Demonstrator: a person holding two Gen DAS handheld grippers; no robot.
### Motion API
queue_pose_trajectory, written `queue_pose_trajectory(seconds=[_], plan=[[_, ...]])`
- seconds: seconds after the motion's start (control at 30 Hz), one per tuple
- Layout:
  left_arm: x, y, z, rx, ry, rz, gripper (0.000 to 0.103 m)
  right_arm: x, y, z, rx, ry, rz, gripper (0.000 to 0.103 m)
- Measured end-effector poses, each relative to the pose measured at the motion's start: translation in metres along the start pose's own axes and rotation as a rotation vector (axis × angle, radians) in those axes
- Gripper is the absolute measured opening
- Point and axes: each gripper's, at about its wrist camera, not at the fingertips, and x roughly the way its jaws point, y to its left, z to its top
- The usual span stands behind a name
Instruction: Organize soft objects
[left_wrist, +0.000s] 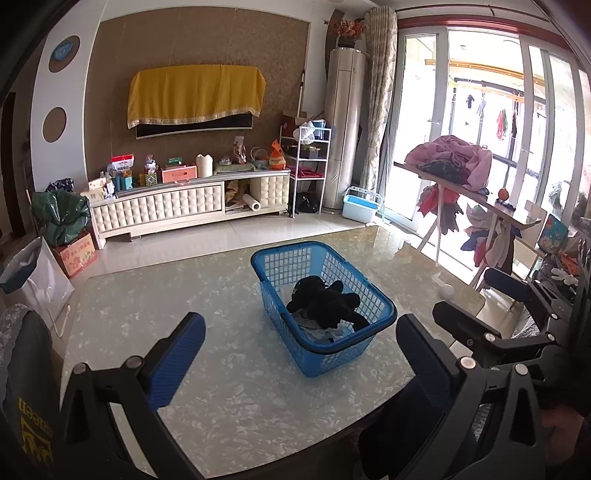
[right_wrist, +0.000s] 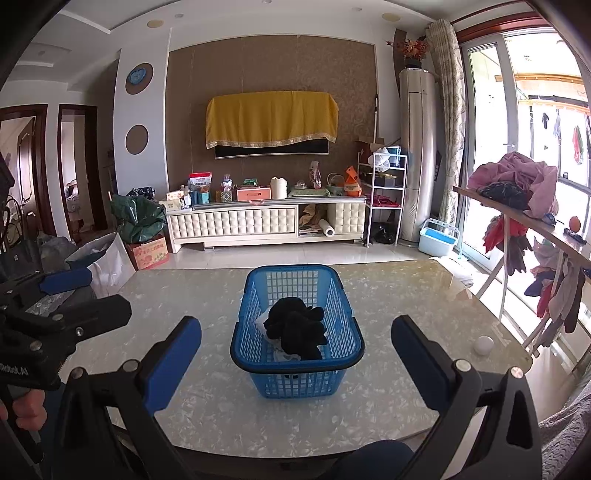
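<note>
Both hand-held grippers, left (left_wrist: 301, 356) and right (right_wrist: 295, 354), are open and empty; the basket (right_wrist: 297, 376) lies straight ahead, nearer the right.

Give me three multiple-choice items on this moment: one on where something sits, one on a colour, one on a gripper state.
1. Where is the black soft item?
A. On the bare table
B. Inside the basket
C. In the left gripper

2. What colour is the basket?
A. Blue
B. Yellow
C. White

3. How do the two grippers stand?
A. Both shut on cloth
B. Only the left open
C. Both open and holding nothing

Answers:
1. B: the dark bundle lies within the basket's mesh walls, on top of something pale.
2. A: rim and lattice sides are blue in both wrist views.
3. C: the left gripper and the right gripper each show blue pads spread wide, with only the table and basket seen between them.
</note>
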Motion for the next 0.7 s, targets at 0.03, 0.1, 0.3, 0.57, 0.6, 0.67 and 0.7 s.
queue_pose_trajectory(seconds=[0.03,0.1,0.3,0.57,0.6,0.67,0.7], plan=[[-0.0003,-0.0002,-0.0001,-0.002,0.002,-0.001,0.103,-0.0001,-0.0004,0.0001,0.000,0.000,0.001,0.103],[-0.0013,-0.0012,-0.0005,0.005,-0.003,0.010,0.103,0.0013,-0.0009,0.0007,0.001,0.000,0.002,0.103],[-0.0059,-0.0061,-0.0010,0.016,-0.021,0.048,0.103,-0.0004,-0.0011,0.0014,0.000,-0.006,0.004,0.103],[-0.0078,-0.0081,-0.0008,0.030,-0.027,0.052,0.103,0.0001,-0.0009,0.0019,-0.002,-0.007,0.005,0.103],[-0.0077,-0.0080,-0.0008,0.030,-0.025,0.048,0.103,0.0001,-0.0009,0.0019,-0.003,-0.007,0.006,0.103],[-0.0068,-0.0085,-0.0006,0.027,-0.021,0.040,0.103,0.0005,-0.0006,0.0019,-0.005,-0.005,0.006,0.103],[-0.0065,-0.0084,-0.0005,0.025,-0.019,0.038,0.103,0.0010,-0.0002,0.0022,-0.006,-0.004,0.007,0.103]])
